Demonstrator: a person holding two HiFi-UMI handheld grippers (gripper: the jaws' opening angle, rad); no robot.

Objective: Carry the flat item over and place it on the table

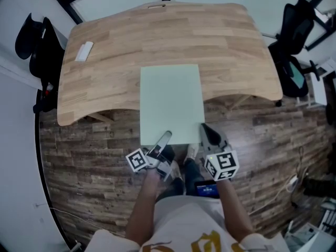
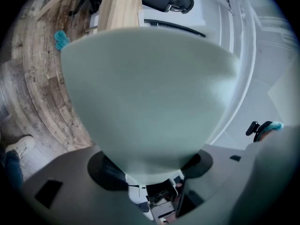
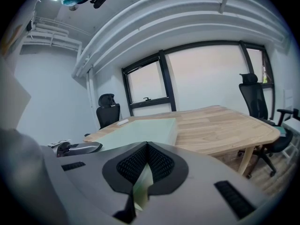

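Observation:
A pale green flat board [image 1: 172, 101] reaches from my hands out over the near edge of the wooden table [image 1: 115, 46]; whether its far part rests on the top I cannot tell. My left gripper [image 1: 161, 143] is shut on the board's near edge, left of the middle. My right gripper [image 1: 206, 135] is shut on the near right corner. In the left gripper view the board [image 2: 150, 88] fills the picture and narrows down between the jaws of the left gripper [image 2: 152, 165]. In the right gripper view the black pads of the right gripper [image 3: 145, 172] pinch the board's edge [image 3: 140, 132], with the table [image 3: 220, 125] beyond.
A small white object [image 1: 84, 51] lies on the table's far left part. Black office chairs stand at the left [image 1: 39, 46] and right [image 1: 294, 46] ends of the table. Wood-plank floor [image 1: 89, 161] surrounds the table. The person's shoes [image 1: 178, 167] show below the board.

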